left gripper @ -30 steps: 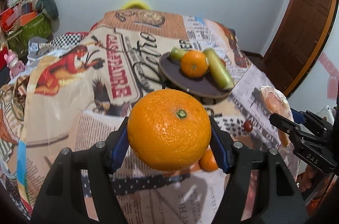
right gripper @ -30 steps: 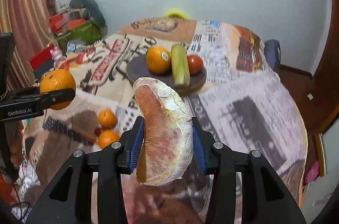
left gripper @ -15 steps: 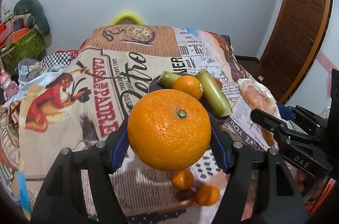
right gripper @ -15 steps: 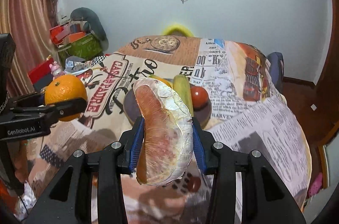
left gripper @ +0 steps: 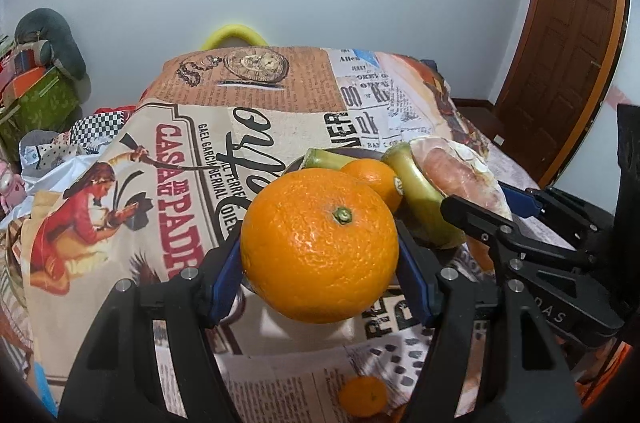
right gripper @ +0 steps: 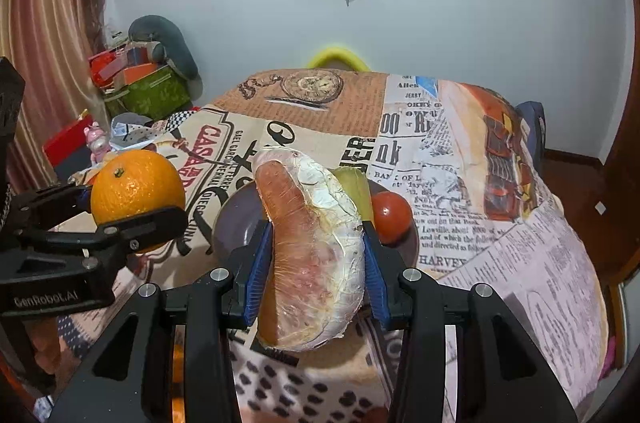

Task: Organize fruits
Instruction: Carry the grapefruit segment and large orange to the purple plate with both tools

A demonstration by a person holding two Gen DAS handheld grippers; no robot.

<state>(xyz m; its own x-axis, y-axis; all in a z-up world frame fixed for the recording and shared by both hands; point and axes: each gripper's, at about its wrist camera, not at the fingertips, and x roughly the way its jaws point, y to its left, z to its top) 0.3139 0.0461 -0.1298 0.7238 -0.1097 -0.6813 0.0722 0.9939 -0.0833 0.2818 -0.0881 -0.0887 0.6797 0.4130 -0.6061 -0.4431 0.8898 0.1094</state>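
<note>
My left gripper (left gripper: 320, 255) is shut on a large orange (left gripper: 320, 247), held above the table just short of the dark plate (right gripper: 236, 223). My right gripper (right gripper: 314, 263) is shut on a wrapped pomelo wedge (right gripper: 316, 251), held over the plate's near side. The wedge also shows in the left wrist view (left gripper: 460, 171), and the large orange in the right wrist view (right gripper: 138, 195). On the plate lie a smaller orange (left gripper: 376, 179), green elongated fruits (left gripper: 420, 199) and a red tomato (right gripper: 390, 217).
The table wears a newspaper-print cloth (left gripper: 256, 111). A small tangerine (left gripper: 364, 395) lies on it near the front edge. A yellow chair back (left gripper: 234, 37) stands behind the table, cluttered boxes (right gripper: 140, 83) at left, a wooden door (left gripper: 568, 43) at right.
Both grippers moved forward toward the plate with their fruits still held. The plate is now close beneath them, and the small tangerines have dropped to the frame's bottom.
</note>
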